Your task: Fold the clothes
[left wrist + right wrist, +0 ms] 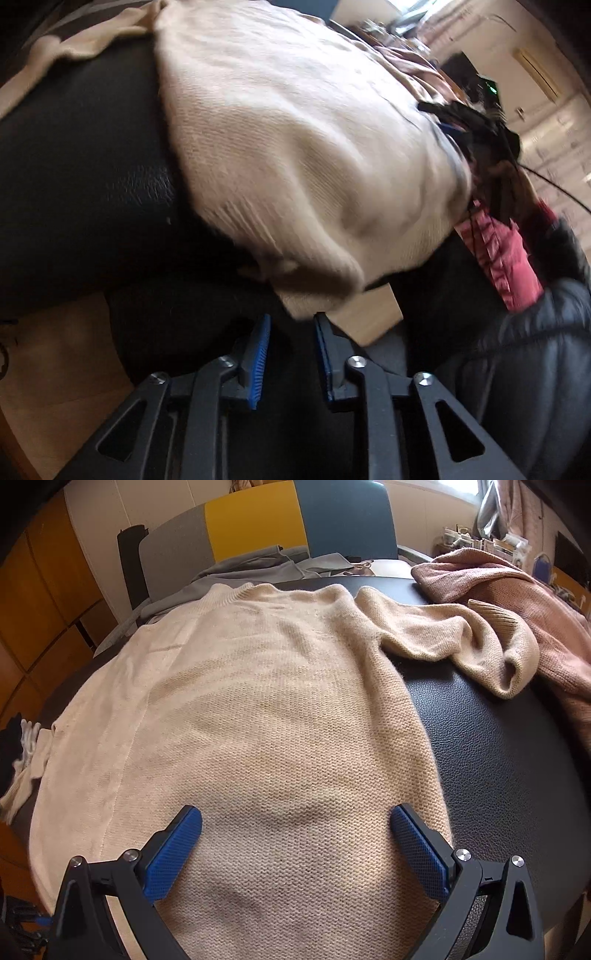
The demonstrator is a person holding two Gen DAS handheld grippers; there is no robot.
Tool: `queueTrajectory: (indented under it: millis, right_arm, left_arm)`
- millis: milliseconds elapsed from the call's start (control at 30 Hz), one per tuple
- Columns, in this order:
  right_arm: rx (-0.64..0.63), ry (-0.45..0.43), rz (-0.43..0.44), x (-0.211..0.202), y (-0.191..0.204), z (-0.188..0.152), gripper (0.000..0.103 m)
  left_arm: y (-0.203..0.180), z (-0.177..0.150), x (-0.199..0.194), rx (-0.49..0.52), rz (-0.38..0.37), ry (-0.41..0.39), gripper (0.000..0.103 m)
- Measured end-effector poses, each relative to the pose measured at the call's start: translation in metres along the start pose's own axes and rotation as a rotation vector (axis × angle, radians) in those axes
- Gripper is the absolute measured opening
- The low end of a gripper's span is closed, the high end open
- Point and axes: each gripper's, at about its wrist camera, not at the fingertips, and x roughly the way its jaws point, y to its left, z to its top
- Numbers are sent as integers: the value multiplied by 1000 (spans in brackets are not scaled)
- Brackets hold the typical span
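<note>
A cream knit sweater (258, 701) lies spread, front hem toward me, on a black leather surface (498, 757). Its right sleeve (480, 646) is bunched up beside the body. My right gripper (295, 812) hovers over the lower body of the sweater, open wide, with nothing pinched between its blue pads (173, 853). The left wrist view is blurred: the sweater (295, 147) drapes over the leather edge. Its hanging corner (299, 299) ends just ahead of my left gripper (292, 319), whose jaws stand a narrow gap apart with nothing pressed between them.
A pink knit garment (535, 609) lies at the right. A grey garment (258, 568) lies behind the sweater, before grey, yellow and blue panels. A person's hand (513, 184) with a red cuff and a black puffy jacket (535, 350) are at the right. Wooden floor (55, 350) lies below.
</note>
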Motion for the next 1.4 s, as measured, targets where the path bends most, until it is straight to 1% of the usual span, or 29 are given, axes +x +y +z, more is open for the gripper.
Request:
queueTrajectory:
  millis: [67, 133, 200, 267, 300, 333, 367, 433, 533, 633, 700, 733, 833, 967, 1000, 1033, 1067, 1100, 1133, 1167, 1233, 1300, 1333, 1400]
  right_arm:
    - [-5, 0, -2, 0, 0, -1, 103]
    - [-8, 0, -5, -1, 0, -2, 103]
    - [-11, 0, -9, -1, 1, -2, 103]
    - [-14, 0, -14, -1, 2, -2, 103]
    - [-17, 1, -16, 0, 2, -2, 103]
    - [-21, 1, -18, 0, 2, -2, 103]
    - [-24, 2, -21, 0, 3, -2, 103]
    - [-30, 3, -25, 0, 4, -2, 103]
    - [-39, 5, -32, 1, 5, -2, 103]
    - [-49, 6, -39, 2, 6, -3, 103]
    - [-52, 3, -43, 2, 7, -3, 103]
    - [-52, 1, -47, 2, 7, -3, 103]
    - [-50, -6, -61, 4, 10, -3, 103]
    - [-64, 17, -78, 8, 12, 2, 103]
    - [-67, 20, -79, 8, 12, 3, 103]
    - [-69, 19, -79, 9, 12, 3, 103]
    - [-68, 15, -79, 8, 12, 2, 103]
    - [-68, 11, -80, 8, 12, 1, 103]
    - [-67, 7, -79, 8, 12, 1, 103]
    - [-67, 3, -79, 8, 12, 0, 103]
    - [-67, 0, -79, 7, 11, -1, 103]
    - [-68, 0, -78, 7, 11, -1, 103]
    - [-69, 1, -78, 7, 11, -1, 103]
    - [-68, -2, -81, 7, 11, -1, 103]
  left_arm:
    - [8, -1, 0, -5, 32, -24, 26]
    - [13, 4, 0, -30, 30, -47, 26]
    - [28, -9, -13, -30, 40, -75, 26]
    - [26, -6, -12, -26, 34, -93, 26]
    - [24, -4, -10, -24, 27, -93, 22]
    - [22, -2, -6, -21, 19, -88, 5]
    - [20, 0, -5, -19, 28, -89, 1]
    - [14, 1, -12, -21, -4, -112, 1]
    - [8, -4, -42, -31, -79, -157, 1]
    - [6, -16, -70, -41, -116, -176, 1]
    - [11, -23, -80, -49, -109, -167, 1]
    - [13, -26, -78, -52, -97, -147, 1]
    - [21, -33, -64, -60, -50, -66, 1]
    - [23, -43, -45, -27, 29, 33, 0]
    - [26, -43, -45, -35, 29, 31, 0]
    - [29, -43, -47, -53, 20, 16, 0]
    - [31, -40, -48, -65, 28, 2, 2]
    - [31, -37, -48, -75, 45, -12, 12]
    - [33, -33, -49, -95, 39, -26, 16]
    - [35, -28, -50, -122, 20, -39, 16]
    - [34, -14, -60, -166, -59, -108, 17]
    - [20, 6, -77, -124, -149, -196, 19]
    - [12, 20, -81, -92, -147, -235, 20]
    - [-5, 50, -85, -26, -99, -306, 22]
